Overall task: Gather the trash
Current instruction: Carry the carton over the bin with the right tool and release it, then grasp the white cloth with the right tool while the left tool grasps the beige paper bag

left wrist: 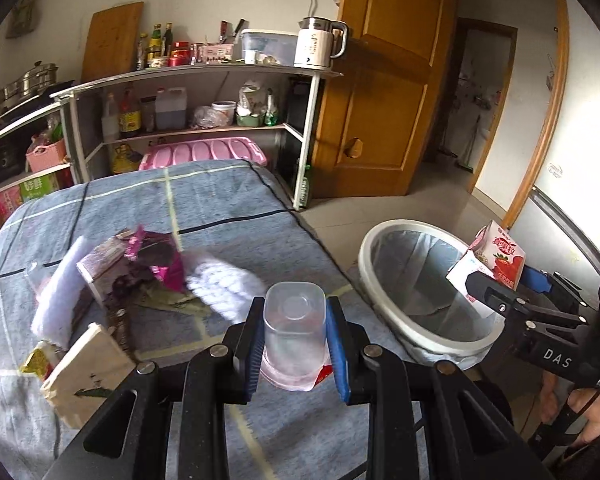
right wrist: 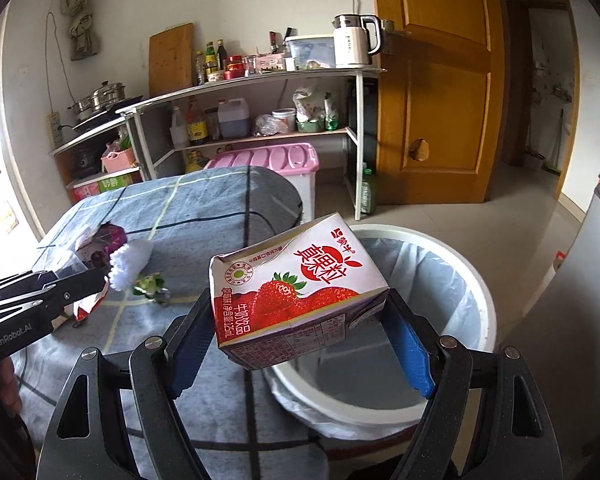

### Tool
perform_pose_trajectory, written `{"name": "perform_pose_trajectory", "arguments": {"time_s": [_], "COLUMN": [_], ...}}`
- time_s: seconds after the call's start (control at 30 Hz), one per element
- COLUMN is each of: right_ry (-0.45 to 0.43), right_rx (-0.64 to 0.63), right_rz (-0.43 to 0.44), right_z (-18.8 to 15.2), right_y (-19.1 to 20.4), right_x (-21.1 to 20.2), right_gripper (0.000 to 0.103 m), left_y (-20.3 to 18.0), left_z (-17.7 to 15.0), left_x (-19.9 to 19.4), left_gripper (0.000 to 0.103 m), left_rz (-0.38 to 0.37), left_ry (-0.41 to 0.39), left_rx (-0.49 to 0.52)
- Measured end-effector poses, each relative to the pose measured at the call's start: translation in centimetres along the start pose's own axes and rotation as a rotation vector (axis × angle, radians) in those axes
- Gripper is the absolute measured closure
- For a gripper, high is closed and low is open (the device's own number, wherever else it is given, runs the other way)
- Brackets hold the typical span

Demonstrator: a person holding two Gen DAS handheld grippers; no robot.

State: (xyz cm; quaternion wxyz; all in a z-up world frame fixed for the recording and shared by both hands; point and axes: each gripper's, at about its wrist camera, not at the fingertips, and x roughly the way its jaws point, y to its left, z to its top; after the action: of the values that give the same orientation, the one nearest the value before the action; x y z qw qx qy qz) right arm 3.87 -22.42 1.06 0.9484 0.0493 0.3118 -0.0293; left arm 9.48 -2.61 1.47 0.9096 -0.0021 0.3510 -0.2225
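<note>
My left gripper (left wrist: 296,320) is shut on a clear plastic cup (left wrist: 294,308), held upside down over the table's right edge. Behind it on the blue checked cloth (left wrist: 240,200) lie purple wrappers (left wrist: 156,260), a white tissue (left wrist: 224,284) and a cardboard piece (left wrist: 88,372). My right gripper (right wrist: 298,300) is shut on a strawberry milk carton (right wrist: 300,280), which hangs at the near left rim of the white lined trash bin (right wrist: 480,304). In the left wrist view, that carton (left wrist: 500,254) sits over the bin's right rim (left wrist: 384,240). The left gripper (right wrist: 80,286) shows at the left edge of the right wrist view.
A metal shelf rack (right wrist: 260,76) with bottles and a kettle (right wrist: 354,40) stands behind the table. A pink storage box (right wrist: 272,160) sits under it. A wooden door (right wrist: 432,80) is open on the right, and a grey fridge (right wrist: 596,260) stands beyond the bin.
</note>
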Motion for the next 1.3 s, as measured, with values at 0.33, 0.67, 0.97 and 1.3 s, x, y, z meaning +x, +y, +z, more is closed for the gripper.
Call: {"name": "perform_pose_trajectory", "arguments": {"time_s": [0.33, 0.67, 0.97, 1.3], "right_ry": [0.095, 0.227, 0.219, 0.174], "right_rx": [0.009, -0.048, -0.040, -0.014], "right_rz": [-0.111, -0.121, -0.151, -0.165], "right_z": [-0.3, -1.9, -2.2, -1.7], "right_y": [-5.7, -7.5, -7.8, -7.6], "right_x": [3.7, 7.8, 7.7, 5.7], "right_gripper": [0.022, 0.022, 0.022, 0.022], "left_y": [-6.9, -9.6, -9.5, -8.5], "left_z": [1.9, 2.3, 2.4, 3.1], "left_x": [7.5, 12.2, 12.4, 10.1], "left_gripper": [0.074, 0.073, 0.054, 0.047], "left_rz": [-0.097, -0.111, -0.118, -0.137], "left_ry": [0.086, 0.163, 0.168, 0.122], "left_rx": [0.072, 0.097, 0.089, 0.046]}}
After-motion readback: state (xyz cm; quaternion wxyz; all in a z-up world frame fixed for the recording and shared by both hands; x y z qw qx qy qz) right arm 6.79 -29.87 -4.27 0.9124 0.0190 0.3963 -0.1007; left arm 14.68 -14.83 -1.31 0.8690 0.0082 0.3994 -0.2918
